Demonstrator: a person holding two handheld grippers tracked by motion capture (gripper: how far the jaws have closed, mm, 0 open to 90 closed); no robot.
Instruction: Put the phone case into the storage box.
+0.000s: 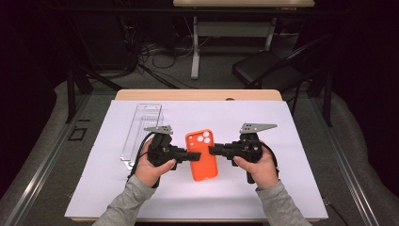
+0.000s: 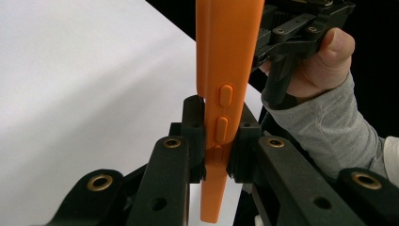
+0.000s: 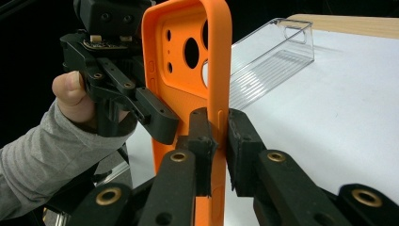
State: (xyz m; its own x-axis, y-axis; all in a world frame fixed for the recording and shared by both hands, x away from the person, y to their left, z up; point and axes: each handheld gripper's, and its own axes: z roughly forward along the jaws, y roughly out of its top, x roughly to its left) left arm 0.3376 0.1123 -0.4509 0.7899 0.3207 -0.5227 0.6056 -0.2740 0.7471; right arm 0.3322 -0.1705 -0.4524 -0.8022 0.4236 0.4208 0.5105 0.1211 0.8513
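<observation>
An orange phone case (image 1: 203, 155) is held above the middle of the white table sheet (image 1: 301, 136), pinched from both sides. Seen from above, its long axis runs away from the person, and the end with the camera holes points to the far side of the table. Its back with those holes faces up; the right gripper view looks into its hollow inside, which holds nothing.

The left gripper (image 1: 184, 154) has its jaws closed tight on the case's left edge; in the left gripper view the pads (image 2: 194, 126) press on either side of the thin edge, right at the side buttons. The right gripper (image 1: 212, 150) clamps the opposite edge the same way, its jaws narrow with the rim squeezed between them in the right gripper view. Each gripper points inward, level, toward the other, with a hand (image 1: 151, 169) in a grey sleeve behind it.

A clear plastic box (image 1: 141, 134) lies flat on the sheet just left of the left gripper, long side also running away from the person. It appears empty, its open end toward the far side.
</observation>
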